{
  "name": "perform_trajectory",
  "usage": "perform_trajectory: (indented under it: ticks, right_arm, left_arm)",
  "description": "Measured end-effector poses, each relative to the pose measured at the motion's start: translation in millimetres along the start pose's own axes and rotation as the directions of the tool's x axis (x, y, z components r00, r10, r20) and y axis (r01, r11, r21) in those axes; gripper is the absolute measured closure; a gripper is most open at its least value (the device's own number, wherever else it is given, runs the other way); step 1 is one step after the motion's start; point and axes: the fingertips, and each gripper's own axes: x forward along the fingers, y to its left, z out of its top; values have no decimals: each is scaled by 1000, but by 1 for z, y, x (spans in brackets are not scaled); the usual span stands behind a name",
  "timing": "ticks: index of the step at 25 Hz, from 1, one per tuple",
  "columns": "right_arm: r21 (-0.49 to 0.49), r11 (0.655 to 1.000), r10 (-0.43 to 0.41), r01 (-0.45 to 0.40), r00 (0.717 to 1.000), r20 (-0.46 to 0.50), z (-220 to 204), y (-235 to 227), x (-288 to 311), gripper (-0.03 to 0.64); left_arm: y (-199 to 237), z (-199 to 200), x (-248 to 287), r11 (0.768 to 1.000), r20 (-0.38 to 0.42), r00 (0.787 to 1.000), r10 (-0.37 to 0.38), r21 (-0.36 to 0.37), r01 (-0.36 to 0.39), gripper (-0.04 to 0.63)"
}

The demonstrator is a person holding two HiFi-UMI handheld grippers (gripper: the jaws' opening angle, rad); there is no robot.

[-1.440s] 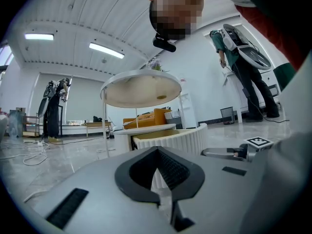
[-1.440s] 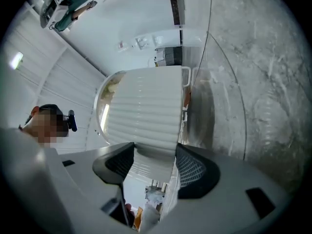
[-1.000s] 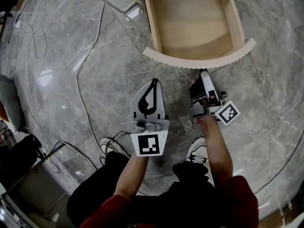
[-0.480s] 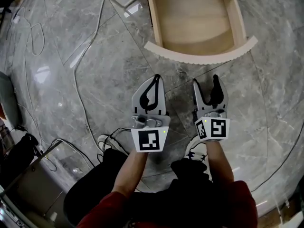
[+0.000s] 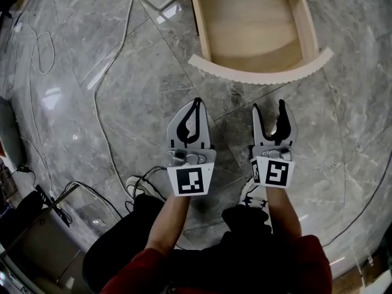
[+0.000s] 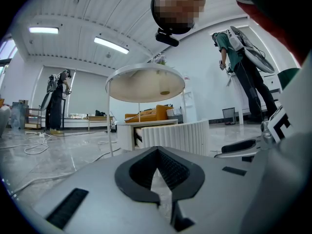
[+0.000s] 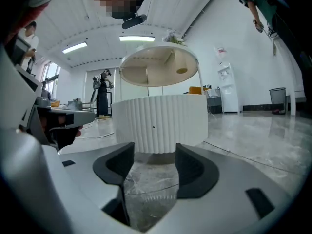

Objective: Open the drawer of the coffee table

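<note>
1. The drawer point(image 5: 260, 72) stood pulled well out from under the coffee table point(image 7: 158, 67), with its curved, ribbed front turned toward the person. Its wooden inside looked bare, as far as the head view showed.
2. The left gripper point(image 5: 196, 101) was closed, its tips meeting with nothing between them. It hung over the marble floor point(image 5: 92, 103), short of the drawer front and not touching it.
3. The right gripper point(image 5: 269, 110) had its jaws wide apart and empty, with only floor showing between them. It pointed at the ribbed front and was also clear of it.
4. Judged from how things lay, the opening itself looked done. This seemed to be the hands-off end of the task, with neither gripper on the drawer.
5. The next move probably called for little beyond keeping both grippers clear of the front.
6. If more travel were wanted, the right gripper seemed the better placed, since its jaws were already apart. It would need to reach the top lip of the front, close on it, and pull straight back along the drawer's line.
7. The ribbed face showed no handle, only a small dark dot in the right gripper view, so the lip looked like the likely hold.
</note>
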Motion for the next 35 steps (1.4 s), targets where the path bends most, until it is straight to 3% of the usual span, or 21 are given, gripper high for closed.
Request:
perform_trajectory:
  ticks: [1,3,6,9,12,17,20,24,27,30,35]
  right_arm:
    - [-9,1000,-6,6,1000,8,4,0,-1,365]
    - [-24,1000,-17,18,1000,19,15,-1,-4,516]
    - [-23,999,-42,43,999,4,42,-3,-8,588]
    - [-23,999,-48,48,999,-20,95,5,-17,595]
    - [-18,999,-30,29,999,-40,171,20,-30,595]
    - [-41,999,-10,8,998,-61,315,43,-55,595]
    - [-37,999,5,-7,999,-45,409,54,-68,595]
    - [5,1000,-18,18,1000,-25,538,62,-93,595]
    - [-18,1000,-15,15,1000,-23,621,70,-118,595]
    - [-13,1000,-20,20,1000,2,693,75,-140,595]
    - [-17,1000,2,0,995,100,792,92,-162,595]
  left_arm:
    - [2,1,0,1000,2,1000,2,0,-2,583]
    - [7,5,1,1000,5,1000,4,6,-4,583]
    - [20,30,6,1000,26,1000,-6,25,5,583]
    - [40,73,6,999,19,1000,-24,47,23,583]
    - [68,143,2,996,28,999,-18,84,16,583]
    - [112,256,-22,1000,-104,994,23,21,-21,583]
    - [141,346,-46,998,-113,992,58,37,-54,583]
    - [178,451,-87,992,-164,982,97,-62,-109,583]
    - [192,517,-123,992,-214,971,102,-56,-116,583]
    - [203,588,-144,991,-200,974,110,-53,-123,583]
    - [224,705,-151,993,-101,990,100,-56,-106,583]
